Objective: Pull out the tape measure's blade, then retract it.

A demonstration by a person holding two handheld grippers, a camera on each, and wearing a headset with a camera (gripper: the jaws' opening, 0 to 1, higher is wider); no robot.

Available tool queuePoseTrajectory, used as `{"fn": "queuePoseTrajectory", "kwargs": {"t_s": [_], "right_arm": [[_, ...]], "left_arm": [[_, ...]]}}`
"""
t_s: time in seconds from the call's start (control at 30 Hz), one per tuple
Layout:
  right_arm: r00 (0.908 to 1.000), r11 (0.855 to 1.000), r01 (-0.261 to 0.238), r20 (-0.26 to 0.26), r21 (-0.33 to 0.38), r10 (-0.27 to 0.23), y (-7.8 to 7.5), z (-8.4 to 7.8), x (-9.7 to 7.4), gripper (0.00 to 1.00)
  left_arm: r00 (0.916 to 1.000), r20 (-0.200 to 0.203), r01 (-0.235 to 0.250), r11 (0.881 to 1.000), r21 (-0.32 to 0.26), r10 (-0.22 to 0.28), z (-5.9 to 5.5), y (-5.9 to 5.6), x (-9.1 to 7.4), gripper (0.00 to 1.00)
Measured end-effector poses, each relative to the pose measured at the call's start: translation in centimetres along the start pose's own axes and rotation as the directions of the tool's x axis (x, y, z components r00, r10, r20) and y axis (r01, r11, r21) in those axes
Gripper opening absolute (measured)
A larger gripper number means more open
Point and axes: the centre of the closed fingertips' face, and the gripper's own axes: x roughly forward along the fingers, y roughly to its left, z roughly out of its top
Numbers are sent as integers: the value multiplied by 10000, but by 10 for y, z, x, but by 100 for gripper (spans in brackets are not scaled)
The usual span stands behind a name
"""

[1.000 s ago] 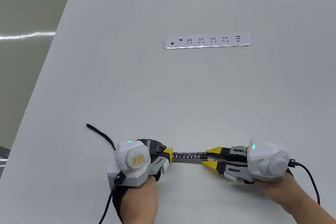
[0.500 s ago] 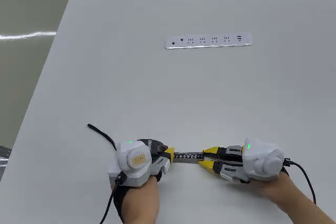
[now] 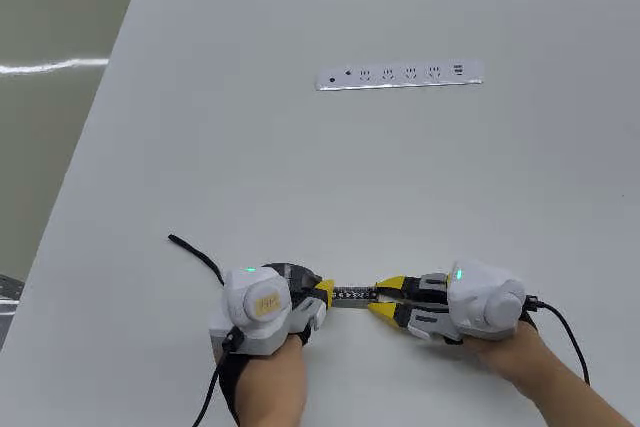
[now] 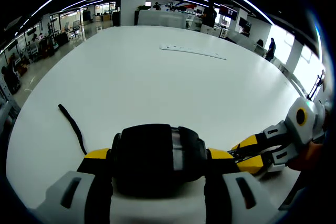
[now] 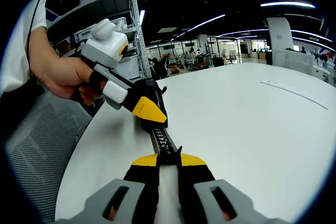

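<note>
Left tongs [image 3: 320,295] are clamped on the tape measure [image 4: 157,153], its black case pinched between the two yellow-tipped jaws and resting on the white table [image 3: 300,167]. Right tongs [image 5: 168,160] face them head-on, close by, with their jaws pressed together on the end of the blade [image 5: 163,139]. A short stretch of blade, printed with numbers, runs straight from the case to the right tongs' tips, just above the table top. Each pair of tongs is held by a hand: the left hand [image 3: 265,382] behind the left tongs, the right hand [image 3: 510,352] behind the right ones, with a black cable trailing off from the back of each. A thin black strap [image 4: 71,124] lies on the table just to the outer side of the left tongs, slightly ahead of them; I cannot tell whether it joins the case. A white power strip [image 3: 398,75] lies flat on the table well ahead of both tongs, apart from everything else
</note>
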Motion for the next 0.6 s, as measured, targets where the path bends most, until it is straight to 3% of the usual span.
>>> {"fn": "queuePoseTrajectory", "kwargs": {"t_s": [0.6], "right_arm": [[9999, 9999, -156, -41, -57, 155, 3, 4, 9, 11]], "left_arm": [[10000, -7, 70, 10000, -41, -70, 0, 0, -1, 69]]}}
